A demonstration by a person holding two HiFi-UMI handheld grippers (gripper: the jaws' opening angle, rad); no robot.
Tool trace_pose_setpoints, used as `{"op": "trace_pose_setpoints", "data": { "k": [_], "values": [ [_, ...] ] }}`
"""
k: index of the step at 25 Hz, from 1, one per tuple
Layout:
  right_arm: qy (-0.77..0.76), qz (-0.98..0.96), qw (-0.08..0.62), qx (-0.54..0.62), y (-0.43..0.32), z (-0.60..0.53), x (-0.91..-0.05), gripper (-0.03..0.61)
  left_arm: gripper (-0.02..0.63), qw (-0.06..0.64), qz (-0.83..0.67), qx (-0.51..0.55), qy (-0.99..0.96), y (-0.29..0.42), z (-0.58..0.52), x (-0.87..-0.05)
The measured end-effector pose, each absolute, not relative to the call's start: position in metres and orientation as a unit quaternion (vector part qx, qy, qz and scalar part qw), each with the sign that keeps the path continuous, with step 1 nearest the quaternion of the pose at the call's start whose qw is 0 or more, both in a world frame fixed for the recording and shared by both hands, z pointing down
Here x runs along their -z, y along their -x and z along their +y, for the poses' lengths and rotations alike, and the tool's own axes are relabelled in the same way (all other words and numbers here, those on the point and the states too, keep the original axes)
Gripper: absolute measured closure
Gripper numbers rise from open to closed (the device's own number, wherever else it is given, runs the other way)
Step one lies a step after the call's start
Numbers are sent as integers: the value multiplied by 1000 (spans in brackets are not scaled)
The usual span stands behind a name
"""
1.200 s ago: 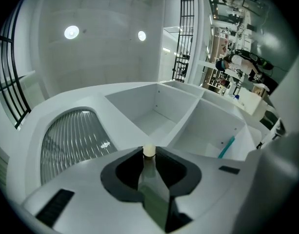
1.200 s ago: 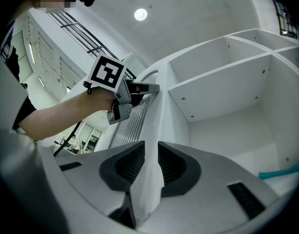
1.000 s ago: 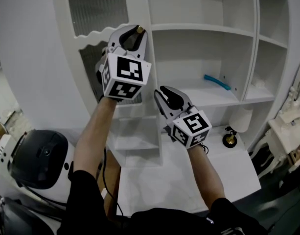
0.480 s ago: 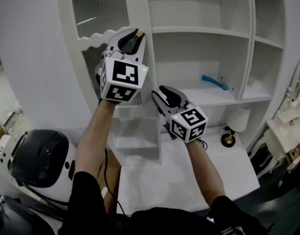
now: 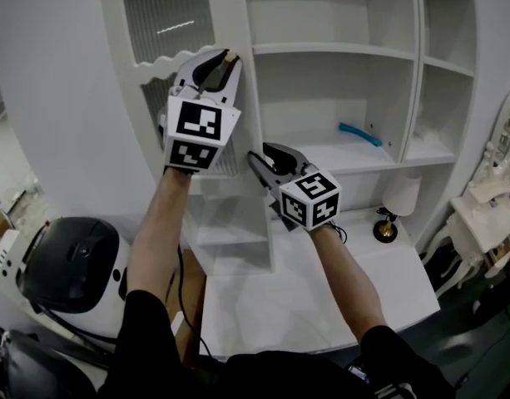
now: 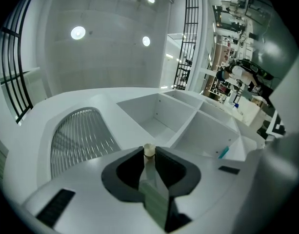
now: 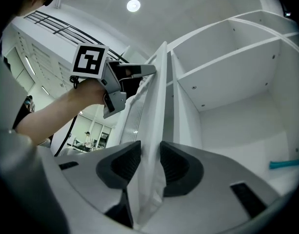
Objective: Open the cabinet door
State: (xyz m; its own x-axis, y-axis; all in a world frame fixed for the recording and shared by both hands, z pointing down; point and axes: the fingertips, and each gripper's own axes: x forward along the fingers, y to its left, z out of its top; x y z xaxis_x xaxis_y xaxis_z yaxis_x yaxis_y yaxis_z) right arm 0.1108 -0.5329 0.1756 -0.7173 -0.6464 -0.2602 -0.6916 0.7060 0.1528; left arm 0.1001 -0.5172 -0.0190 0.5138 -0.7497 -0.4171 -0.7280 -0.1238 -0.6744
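The white cabinet door (image 5: 168,17), with a ribbed glass panel, stands swung out at the left of the open shelves. My left gripper (image 5: 224,56) is up at the door's free edge, shut on its small cream knob (image 5: 232,55). The left gripper view shows the knob (image 6: 149,150) pinched between the pads of the left gripper (image 6: 149,149). Lower down, my right gripper (image 5: 256,158) straddles the same edge. In the right gripper view the door edge (image 7: 157,106) runs between the jaws of the right gripper (image 7: 150,152), which are opening and no longer press on it.
A teal object (image 5: 359,135) lies on a middle shelf (image 5: 346,160). A small lamp with a gold base (image 5: 386,229) stands on the white counter (image 5: 321,293). A black rounded device (image 5: 71,264) sits low at the left, white furniture (image 5: 487,214) at the right.
The right gripper's jaws have spread apart around the door edge. Both grippers and the door edge have drifted slightly left in the head view.
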Motion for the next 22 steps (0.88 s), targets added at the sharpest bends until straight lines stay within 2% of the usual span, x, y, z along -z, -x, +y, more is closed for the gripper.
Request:
{"op": "trace_pose_setpoints", "data": {
  "k": [8, 22],
  "values": [
    [339, 931, 98, -94, -106, -504, -176, 470, 535, 434, 502, -18, 748, -89, -490, 18],
    [332, 932, 121, -84, -87, -440, -176, 494, 532, 424, 503, -18, 753, -62, -433, 18]
  ]
}}
